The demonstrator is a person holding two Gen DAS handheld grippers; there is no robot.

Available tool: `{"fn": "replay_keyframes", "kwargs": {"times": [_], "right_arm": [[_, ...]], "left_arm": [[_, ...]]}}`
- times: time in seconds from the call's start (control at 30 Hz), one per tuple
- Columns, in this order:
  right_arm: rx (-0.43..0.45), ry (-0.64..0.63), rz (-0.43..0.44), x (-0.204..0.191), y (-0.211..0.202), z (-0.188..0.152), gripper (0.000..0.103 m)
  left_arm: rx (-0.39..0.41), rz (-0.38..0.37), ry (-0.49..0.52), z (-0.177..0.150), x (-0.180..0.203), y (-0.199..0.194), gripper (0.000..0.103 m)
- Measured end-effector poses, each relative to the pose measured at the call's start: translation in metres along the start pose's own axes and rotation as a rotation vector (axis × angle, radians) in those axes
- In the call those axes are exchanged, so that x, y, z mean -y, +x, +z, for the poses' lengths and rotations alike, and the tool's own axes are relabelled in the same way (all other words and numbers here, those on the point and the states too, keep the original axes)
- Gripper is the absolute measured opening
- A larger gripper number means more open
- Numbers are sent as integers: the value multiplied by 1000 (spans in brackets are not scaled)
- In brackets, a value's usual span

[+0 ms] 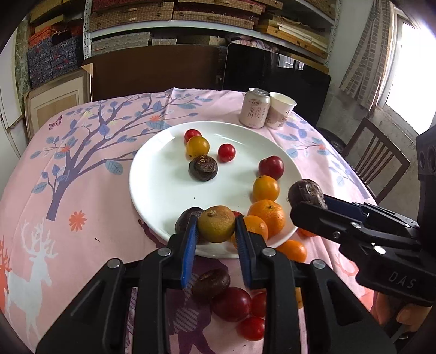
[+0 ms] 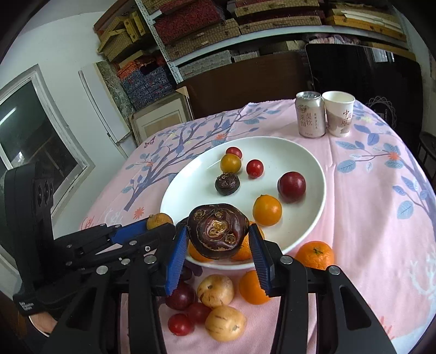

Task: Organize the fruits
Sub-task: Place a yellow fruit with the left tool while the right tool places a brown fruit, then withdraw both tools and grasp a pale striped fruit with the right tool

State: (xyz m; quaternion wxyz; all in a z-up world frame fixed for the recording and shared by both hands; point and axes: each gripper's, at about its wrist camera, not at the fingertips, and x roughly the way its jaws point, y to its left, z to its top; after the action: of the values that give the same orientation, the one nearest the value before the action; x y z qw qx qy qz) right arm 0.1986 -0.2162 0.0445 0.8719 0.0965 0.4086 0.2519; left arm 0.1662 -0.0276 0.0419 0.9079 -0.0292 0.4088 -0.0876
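A greenish mandarin (image 1: 216,223) is pinched between the left gripper (image 1: 216,231) pads, low in the frame, just over the white plate (image 1: 152,174) rim. A dark chestnut (image 2: 218,230) is clamped by the right gripper (image 2: 218,242), lower centre. Both look carried plateward, probably to join matching fruit. Loose tomatoes (image 2: 181,324) are left on the cloth below.

Cluttered shelves (image 1: 212,16), bright window (image 1: 408,68)
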Motion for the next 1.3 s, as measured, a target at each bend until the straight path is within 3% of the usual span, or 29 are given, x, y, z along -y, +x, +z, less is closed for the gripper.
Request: {"fn": "replay_keyframes", "kwargs": {"times": [0.2, 0.27, 0.3, 0.33, 0.5, 0.6, 0.9, 1.3], "right_arm": [[-33, 57, -5, 7, 28, 7, 48], [-35, 75, 17, 9, 29, 6, 53], [-32, 76, 21, 9, 27, 6, 54], [-26, 71, 16, 9, 26, 6, 55], [-29, 65, 11, 14, 15, -1, 55], [-28, 70, 3, 20, 6, -6, 56], [-36, 40, -42, 35, -27, -33, 57], [-157, -128, -51, 4, -19, -78, 58]], "left_arm": [[-27, 20, -20, 1, -8, 20, 27], [-33, 27, -38, 1, -11, 22, 41], [-25, 34, -50, 0, -12, 21, 55], [-14, 41, -59, -1, -14, 19, 58], [-8, 32, -75, -5, -18, 9, 59], [0, 41, -80, -9, -19, 1, 67], [-11, 19, -35, -34, -6, -17, 67], [-45, 12, -16, -64, -2, -25, 70]]}}
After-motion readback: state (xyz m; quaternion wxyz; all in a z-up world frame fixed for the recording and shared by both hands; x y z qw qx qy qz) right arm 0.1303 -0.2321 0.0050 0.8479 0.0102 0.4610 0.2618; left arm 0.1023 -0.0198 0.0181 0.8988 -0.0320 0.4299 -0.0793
